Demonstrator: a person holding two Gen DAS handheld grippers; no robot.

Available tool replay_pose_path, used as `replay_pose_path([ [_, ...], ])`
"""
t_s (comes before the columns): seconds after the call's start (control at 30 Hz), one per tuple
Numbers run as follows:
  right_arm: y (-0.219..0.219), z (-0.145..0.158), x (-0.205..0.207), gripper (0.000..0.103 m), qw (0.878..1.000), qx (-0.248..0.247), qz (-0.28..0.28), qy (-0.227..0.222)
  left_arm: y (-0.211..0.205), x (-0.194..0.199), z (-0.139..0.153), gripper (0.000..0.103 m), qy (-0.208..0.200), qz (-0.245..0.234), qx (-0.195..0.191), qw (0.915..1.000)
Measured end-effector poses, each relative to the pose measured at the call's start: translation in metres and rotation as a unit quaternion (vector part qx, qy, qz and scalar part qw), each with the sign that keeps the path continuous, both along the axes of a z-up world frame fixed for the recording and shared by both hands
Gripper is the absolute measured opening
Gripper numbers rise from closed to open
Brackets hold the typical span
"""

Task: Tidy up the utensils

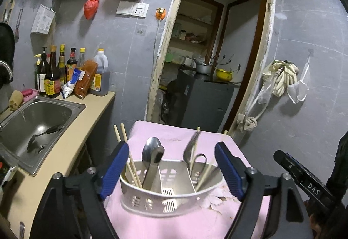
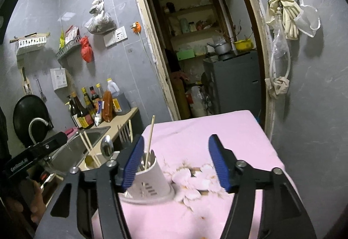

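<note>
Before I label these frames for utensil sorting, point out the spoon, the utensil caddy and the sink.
spoon [image 1: 152, 152], left wrist view, on its bowl.
utensil caddy [image 1: 152, 202], left wrist view, on its curved front wall.
sink [image 1: 71, 106], left wrist view, on its steel rim.

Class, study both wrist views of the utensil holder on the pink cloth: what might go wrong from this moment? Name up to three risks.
1. The chopsticks lean far out over the utensil holder rim, close beside the open left gripper; a finger might catch them.
2. The holder sits on a loose pink cloth; a nudge could slide or tip it.
3. The right gripper has one finger near the holder's side.
</note>
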State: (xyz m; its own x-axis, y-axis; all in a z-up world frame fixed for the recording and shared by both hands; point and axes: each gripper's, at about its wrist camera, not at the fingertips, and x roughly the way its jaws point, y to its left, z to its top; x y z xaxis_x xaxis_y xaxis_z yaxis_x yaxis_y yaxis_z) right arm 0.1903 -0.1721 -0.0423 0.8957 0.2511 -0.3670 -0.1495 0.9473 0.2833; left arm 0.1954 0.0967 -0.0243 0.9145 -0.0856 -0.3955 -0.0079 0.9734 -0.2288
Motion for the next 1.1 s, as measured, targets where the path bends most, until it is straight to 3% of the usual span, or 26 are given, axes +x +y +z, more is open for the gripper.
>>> replay_pose_path([
  [0.07, -0.005, 0.004, -0.012, 0.068, 1.000, -0.005, 0.002, 0.000, -0.004, -0.011, 0.003, 0.093, 0.005, -0.005, -0.002, 1.0000],
  [0.2, -0.017, 0.013, -0.039, 0.081, 1.000, -0.016, 0.007, 0.000, -0.014, -0.036, 0.008, 0.101, 0.002, -0.009, -0.001, 1.0000],
  [0.37, -0.032, 0.021, -0.072, 0.095, 1.000, -0.028, 0.010, 0.001, -0.032, -0.071, 0.011, 0.102, 0.001, -0.008, 0.020, 0.9998],
  [0.53, -0.044, 0.028, -0.104, 0.101, 0.999, -0.041, 0.014, 0.006, -0.045, -0.106, 0.011, 0.102, -0.001, 0.001, 0.030, 0.9995],
  [0.93, -0.058, 0.029, -0.184, 0.101, 0.998, -0.059, 0.022, 0.016, -0.070, -0.176, 0.009, 0.102, -0.001, 0.013, 0.052, 0.9986],
  [1.1, -0.062, 0.032, -0.197, 0.101, 0.997, -0.065, 0.026, 0.014, -0.078, -0.194, 0.009, 0.102, 0.000, 0.008, 0.053, 0.9986],
])
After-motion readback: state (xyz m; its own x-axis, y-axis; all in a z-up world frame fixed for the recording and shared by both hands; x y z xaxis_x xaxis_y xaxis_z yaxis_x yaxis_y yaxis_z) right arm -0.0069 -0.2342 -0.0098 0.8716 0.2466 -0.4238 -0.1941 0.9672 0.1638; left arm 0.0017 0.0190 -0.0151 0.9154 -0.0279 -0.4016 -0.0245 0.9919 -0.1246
